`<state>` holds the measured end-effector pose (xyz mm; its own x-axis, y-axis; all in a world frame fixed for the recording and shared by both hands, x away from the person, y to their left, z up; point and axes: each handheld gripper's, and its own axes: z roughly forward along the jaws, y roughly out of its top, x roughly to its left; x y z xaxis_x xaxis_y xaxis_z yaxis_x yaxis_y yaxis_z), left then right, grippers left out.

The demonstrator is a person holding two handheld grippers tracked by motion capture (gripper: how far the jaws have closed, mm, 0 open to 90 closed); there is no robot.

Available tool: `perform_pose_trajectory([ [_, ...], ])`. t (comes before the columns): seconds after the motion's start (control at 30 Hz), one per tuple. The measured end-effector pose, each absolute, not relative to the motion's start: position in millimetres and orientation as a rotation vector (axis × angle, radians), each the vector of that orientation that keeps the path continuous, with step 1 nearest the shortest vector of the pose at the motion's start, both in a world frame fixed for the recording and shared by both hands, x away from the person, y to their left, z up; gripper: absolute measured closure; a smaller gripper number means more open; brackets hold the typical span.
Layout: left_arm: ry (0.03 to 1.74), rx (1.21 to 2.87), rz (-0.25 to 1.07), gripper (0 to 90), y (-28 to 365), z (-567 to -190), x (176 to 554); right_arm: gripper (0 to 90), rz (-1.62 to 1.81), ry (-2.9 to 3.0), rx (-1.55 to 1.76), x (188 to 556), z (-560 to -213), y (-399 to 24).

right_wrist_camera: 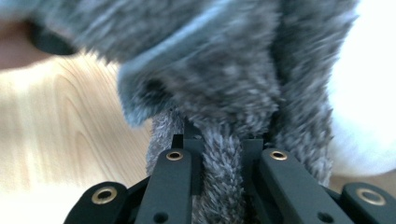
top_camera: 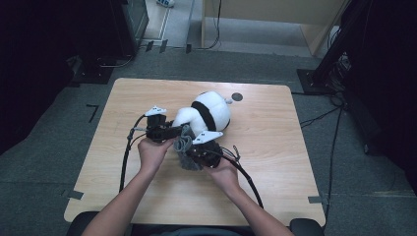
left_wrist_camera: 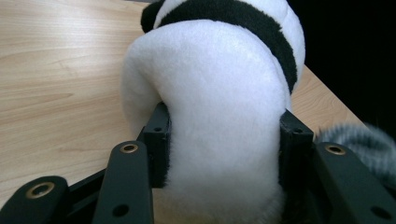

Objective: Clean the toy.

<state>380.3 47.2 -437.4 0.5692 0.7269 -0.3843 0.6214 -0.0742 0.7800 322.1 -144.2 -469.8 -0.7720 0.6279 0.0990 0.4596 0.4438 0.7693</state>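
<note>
in the high view, a light wooden desk (top_camera: 275, 147) is seen from above, standing on grey carpet. a white plush toy (top_camera: 204, 115) with a black band around it lies near the middle of the desk, and a small dark round mark (top_camera: 237, 97) is seen on the desk surface just beyond it. the left gripper (top_camera: 174, 132) is held by the left hand (top_camera: 153, 152) and is pointed at the near end of the white plush toy. the right gripper (top_camera: 196, 153) is held by the right hand (top_camera: 223, 172), just beside the left one, and a grey furry piece (top_camera: 184, 147) is bunched between the two grippers. black cables are trailed from both grippers toward the near edge of the desk.

in the left gripper view, a rounded white part of the white plush toy (left_wrist_camera: 224, 140) is clamped between the two black jaws of the left gripper (left_wrist_camera: 224, 144), pressed in from both sides. the black band is seen higher up on the toy, and the desk (left_wrist_camera: 60, 84) lies beneath it. a bit of the grey furry piece (left_wrist_camera: 359, 140) is seen at the right edge.

in the right gripper view, a narrow fold of the grey furry piece (right_wrist_camera: 224, 93) is pinched between the jaws of the right gripper (right_wrist_camera: 222, 154), which are drawn close together. the fur is blurred above the jaws. the desk (right_wrist_camera: 56, 121) is seen at the left, and white plush at the right edge.
</note>
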Motion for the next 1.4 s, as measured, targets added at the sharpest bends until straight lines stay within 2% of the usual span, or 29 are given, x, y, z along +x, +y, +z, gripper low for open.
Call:
perform_pose_trajectory([
  [0.33,1.111,1.743,0.091,51.1,45,-438,385,80.6,1.192,2.514,1.016,332,-485,-154],
  [0.83,1.079,1.7,0.065,52.3,50,-434,385,80.7,1.048,2.468,1.178,349,-480,-193],
  [1.17,1.075,1.694,0.06,52.5,53,-433,385,80.7,1.101,2.354,1.269,352,-457,-221],
  [1.27,1.076,1.723,0.056,52.5,50,-435,384,80.6,1.259,2.246,1.314,350,-435,-240],
  [1.4,1.066,1.734,0.041,52.4,44,-438,384,80.6,1.306,2.22,1.303,346,-419,-243],
])
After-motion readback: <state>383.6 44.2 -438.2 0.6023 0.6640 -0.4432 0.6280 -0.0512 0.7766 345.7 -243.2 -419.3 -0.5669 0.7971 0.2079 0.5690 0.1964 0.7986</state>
